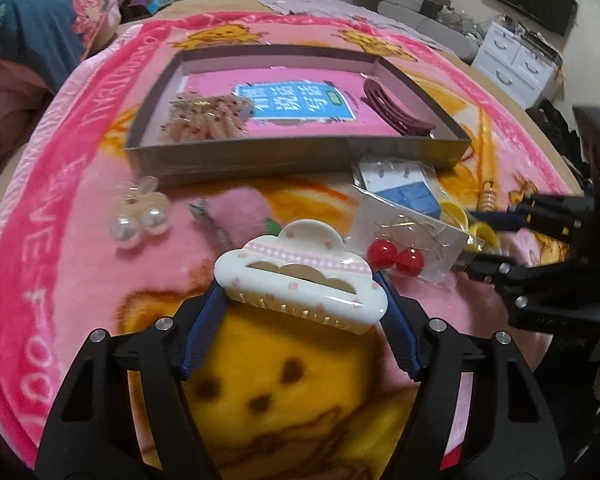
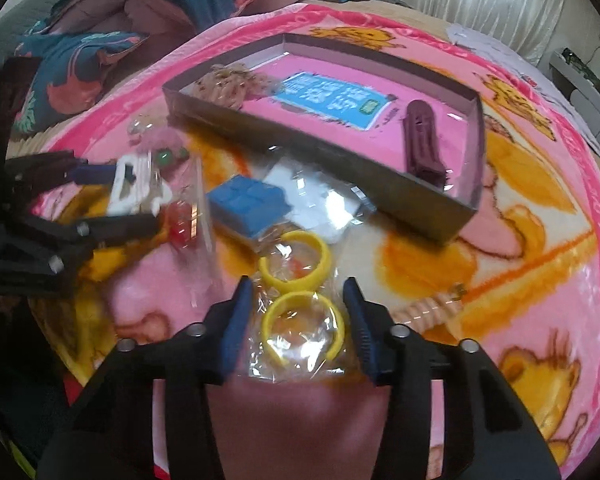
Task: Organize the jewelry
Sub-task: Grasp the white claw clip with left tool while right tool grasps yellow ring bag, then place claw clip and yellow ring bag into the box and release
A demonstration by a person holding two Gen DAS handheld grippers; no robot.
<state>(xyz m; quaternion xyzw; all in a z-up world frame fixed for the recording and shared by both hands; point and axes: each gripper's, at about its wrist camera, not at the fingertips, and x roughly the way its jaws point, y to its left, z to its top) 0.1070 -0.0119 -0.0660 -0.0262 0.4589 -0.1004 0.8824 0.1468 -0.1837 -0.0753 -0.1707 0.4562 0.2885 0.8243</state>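
Observation:
My left gripper point(image 1: 300, 300) is shut on a white cloud-shaped hair claw point(image 1: 300, 276), held above the pink blanket. It also shows in the right wrist view point(image 2: 132, 188). My right gripper point(image 2: 298, 304) is open, its fingers either side of a clear bag with yellow hoop earrings point(image 2: 300, 320). The grey box point(image 1: 292, 156) lies beyond, holding a dark red hair clip point(image 1: 396, 108) and a beaded piece point(image 1: 208, 116). Red ball earrings point(image 1: 396, 256), pearl earrings point(image 1: 140, 220) and a blue item in a bag point(image 1: 408, 196) lie before the box.
A pink fluffy clip point(image 1: 240, 208) lies left of centre. A coiled peach hair tie point(image 2: 428, 308) lies right of my right gripper. Bedding point(image 1: 40, 32) is piled at far left. White drawers point(image 1: 516, 64) stand at far right.

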